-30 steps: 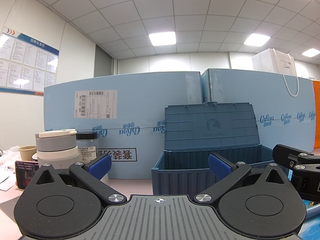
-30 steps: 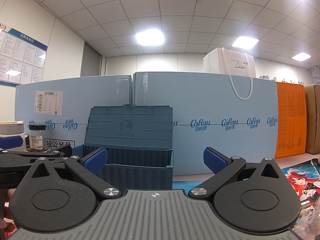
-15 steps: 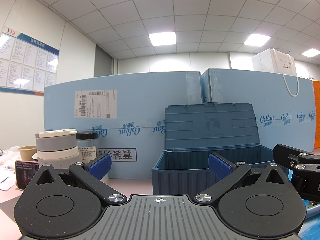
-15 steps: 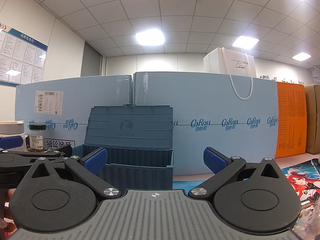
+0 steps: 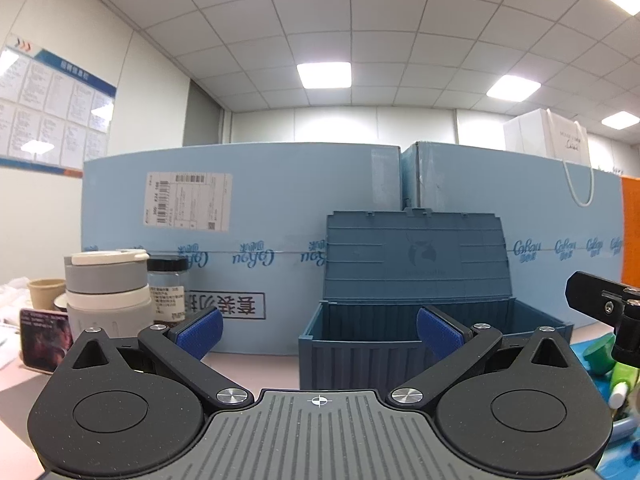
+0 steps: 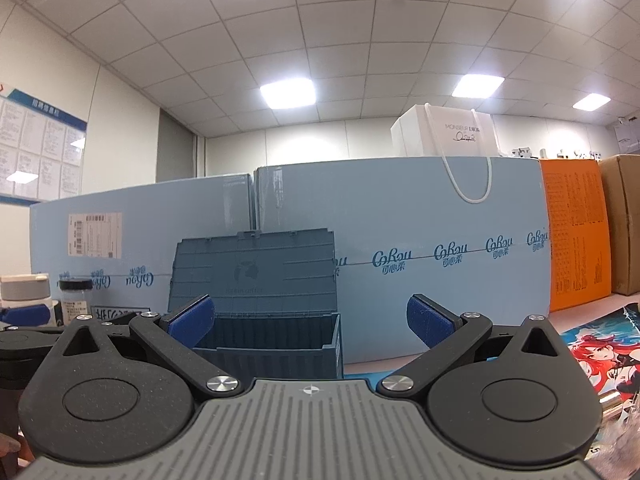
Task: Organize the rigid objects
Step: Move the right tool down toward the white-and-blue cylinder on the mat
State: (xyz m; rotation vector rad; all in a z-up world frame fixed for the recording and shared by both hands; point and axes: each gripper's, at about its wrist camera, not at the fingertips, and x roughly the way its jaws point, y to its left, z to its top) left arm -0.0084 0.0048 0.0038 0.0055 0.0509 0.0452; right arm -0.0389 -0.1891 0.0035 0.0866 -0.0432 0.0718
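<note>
Holding both tools level and low over the table right now, side by side, pointing straight at the blue storage bin [image 5: 404, 344], which sits with its lid flipped up against the light blue cartons [image 5: 240, 216] behind it, so it's ready to take stuff from the top. My left gripper [image 5: 319, 330] is spread wide with nothing between the blue pads [image 5: 200, 330], and my right gripper [image 6: 309, 322] is the same, released and empty. I figure I've got them parked like this because I haven't picked a first item yet. As for the rigid things to sort: off to the left there's a grey and white stacked container [image 5: 106, 292] and a black-capped jar [image 5: 166, 292] right next to it, well apart from the bin. On the far right edge of the left view I can just make out some green and blue bits [image 5: 600, 354], too cut off to tell what they are. Both wrists look flat, no tilt, neither reaching.
</note>
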